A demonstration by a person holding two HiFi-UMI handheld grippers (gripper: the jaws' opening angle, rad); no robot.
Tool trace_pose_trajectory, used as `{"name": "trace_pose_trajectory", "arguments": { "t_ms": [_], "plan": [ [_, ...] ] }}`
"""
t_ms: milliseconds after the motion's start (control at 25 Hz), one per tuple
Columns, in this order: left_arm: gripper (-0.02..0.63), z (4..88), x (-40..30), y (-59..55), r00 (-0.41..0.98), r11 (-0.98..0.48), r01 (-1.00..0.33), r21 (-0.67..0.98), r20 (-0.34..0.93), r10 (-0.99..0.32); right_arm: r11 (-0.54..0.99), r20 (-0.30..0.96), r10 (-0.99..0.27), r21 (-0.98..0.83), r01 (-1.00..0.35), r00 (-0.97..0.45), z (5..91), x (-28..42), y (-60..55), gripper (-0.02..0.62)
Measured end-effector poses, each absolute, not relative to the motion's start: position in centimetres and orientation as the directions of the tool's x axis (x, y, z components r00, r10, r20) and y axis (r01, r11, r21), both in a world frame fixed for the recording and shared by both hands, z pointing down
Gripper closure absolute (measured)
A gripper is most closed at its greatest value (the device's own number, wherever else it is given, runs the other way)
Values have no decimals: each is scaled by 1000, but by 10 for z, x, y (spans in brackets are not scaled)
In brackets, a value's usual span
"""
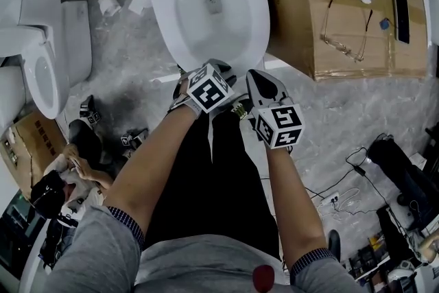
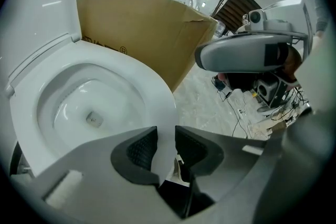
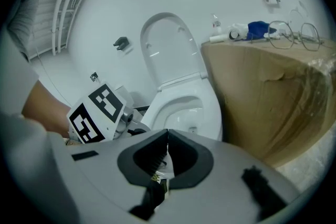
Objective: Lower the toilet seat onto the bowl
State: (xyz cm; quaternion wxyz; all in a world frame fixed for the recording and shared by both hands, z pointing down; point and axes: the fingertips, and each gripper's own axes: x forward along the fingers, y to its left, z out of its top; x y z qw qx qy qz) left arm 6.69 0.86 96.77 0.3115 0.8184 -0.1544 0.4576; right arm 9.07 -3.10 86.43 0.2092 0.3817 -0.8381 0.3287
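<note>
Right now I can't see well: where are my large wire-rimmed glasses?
In the head view, the large wire-rimmed glasses lie on the brown cardboard box right of the white toilet bowl, just left of the flat black phone.

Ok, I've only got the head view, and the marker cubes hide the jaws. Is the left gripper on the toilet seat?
Observer: Yes. In the left gripper view, the left gripper straddles the front edge of the toilet seat, with its pads against it.
Operator: And the right one?
Observer: The right gripper has its jaws together, with nothing between them.
Operator: What's up behind the seat?
Observer: The lid. The right gripper view shows it standing upright.
</note>
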Motion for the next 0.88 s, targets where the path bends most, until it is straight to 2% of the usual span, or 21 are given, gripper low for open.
{"name": "trace_pose_trajectory", "arguments": {
  "t_ms": [880],
  "plan": [
    [488,1013,68,13,485,-774,-527,351,872,65,472,600,-510,-405,-783,-617,875,87,-35,580]
  ]
}}
